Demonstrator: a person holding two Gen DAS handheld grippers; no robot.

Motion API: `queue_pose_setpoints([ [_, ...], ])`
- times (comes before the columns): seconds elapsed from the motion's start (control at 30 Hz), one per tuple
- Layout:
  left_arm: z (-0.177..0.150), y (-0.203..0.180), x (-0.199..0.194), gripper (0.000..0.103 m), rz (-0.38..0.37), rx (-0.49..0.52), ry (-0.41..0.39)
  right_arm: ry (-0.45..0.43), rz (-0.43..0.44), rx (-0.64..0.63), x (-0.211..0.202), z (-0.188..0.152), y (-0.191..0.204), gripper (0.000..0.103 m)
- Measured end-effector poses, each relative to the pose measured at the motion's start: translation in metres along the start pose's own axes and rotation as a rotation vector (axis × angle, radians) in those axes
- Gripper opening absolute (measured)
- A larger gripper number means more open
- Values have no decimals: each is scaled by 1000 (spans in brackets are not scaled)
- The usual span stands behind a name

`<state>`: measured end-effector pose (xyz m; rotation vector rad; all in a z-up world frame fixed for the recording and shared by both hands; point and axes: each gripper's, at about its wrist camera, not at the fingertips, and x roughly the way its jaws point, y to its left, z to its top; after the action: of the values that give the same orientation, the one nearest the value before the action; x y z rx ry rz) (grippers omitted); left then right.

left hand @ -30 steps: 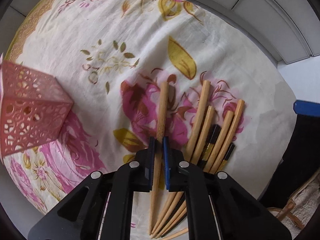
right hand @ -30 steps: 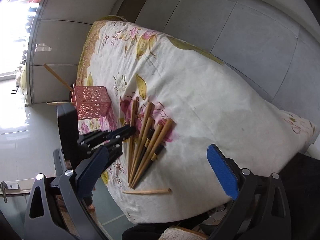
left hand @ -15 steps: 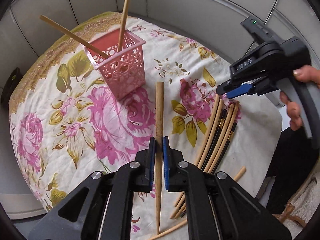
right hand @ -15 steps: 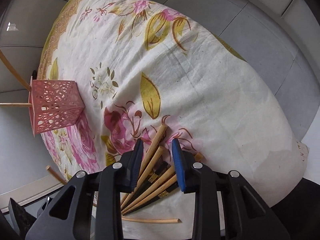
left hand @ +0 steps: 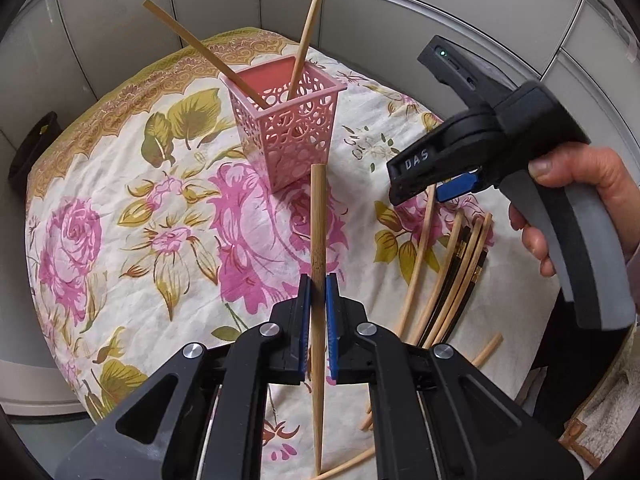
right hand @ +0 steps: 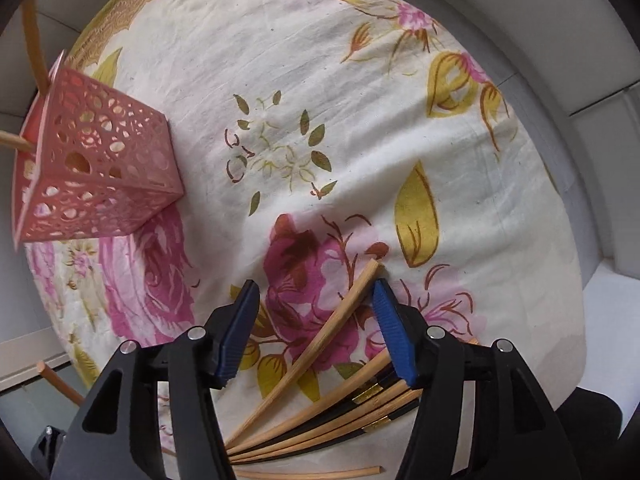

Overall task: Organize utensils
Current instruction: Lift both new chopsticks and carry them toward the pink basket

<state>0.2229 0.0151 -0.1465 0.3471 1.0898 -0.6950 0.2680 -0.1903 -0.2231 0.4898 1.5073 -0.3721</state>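
My left gripper (left hand: 316, 284) is shut on a bamboo chopstick (left hand: 318, 224) and holds it above the cloth, its blunt end pointing at the pink lattice holder (left hand: 286, 128). Two chopsticks (left hand: 304, 36) stand in that holder. My right gripper (right hand: 316, 292) is open low over the pile of chopsticks (right hand: 340, 412), one bamboo chopstick (right hand: 336, 320) lying between its fingers. The right gripper also shows in the left wrist view (left hand: 452, 184), above the pile (left hand: 452, 280). The holder appears at the left of the right wrist view (right hand: 92, 176).
A floral cloth (left hand: 152, 200) covers the round table. Grey partition walls (left hand: 400, 20) stand behind it. Loose chopsticks (left hand: 486, 350) lie near the table's front edge. A dark bag (left hand: 28, 148) sits at the far left.
My left gripper lifted the bamboo chopstick off the pile and swung toward the pink holder. My right gripper came down to the pile; its jaws stand wider than half a second ago.
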Motion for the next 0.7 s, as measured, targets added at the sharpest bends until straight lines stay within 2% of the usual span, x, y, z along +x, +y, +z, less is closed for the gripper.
queue_pose_setpoints([
  [0.03,0,3,0,7,-7,-7,-5,-42,-63,-34,-1,-4,8,37],
  [0.07,-1,6,-1,7,-10,-17,-12,-96,-72,-71,-2,-7,13,17],
  [0.13,-3,11,-6,7,-20,-38,-36,-136,-6,-42,-3,-11,5,15],
  [0.2,-6,13,-15,7,-31,-51,-83,-143,139,-7,-3,-17,-7,12],
  [0.23,-8,13,-20,7,-29,-60,-106,-145,183,2,-5,-22,-13,12],
  [0.3,-11,12,-31,6,-17,-81,-151,-229,259,-29,-20,-33,-21,12],
  [0.4,-14,3,-53,6,11,-100,-275,-356,372,-55,-53,-53,-33,11],
  [0.53,-21,-13,-77,6,39,-160,-419,-551,429,-165,-107,-81,-37,10],
  [0.63,-27,-26,-90,6,62,-204,-498,-717,433,-256,-143,-105,-35,9],
  [0.7,-29,-33,-98,6,83,-229,-536,-780,437,-298,-163,-116,-41,9],
])
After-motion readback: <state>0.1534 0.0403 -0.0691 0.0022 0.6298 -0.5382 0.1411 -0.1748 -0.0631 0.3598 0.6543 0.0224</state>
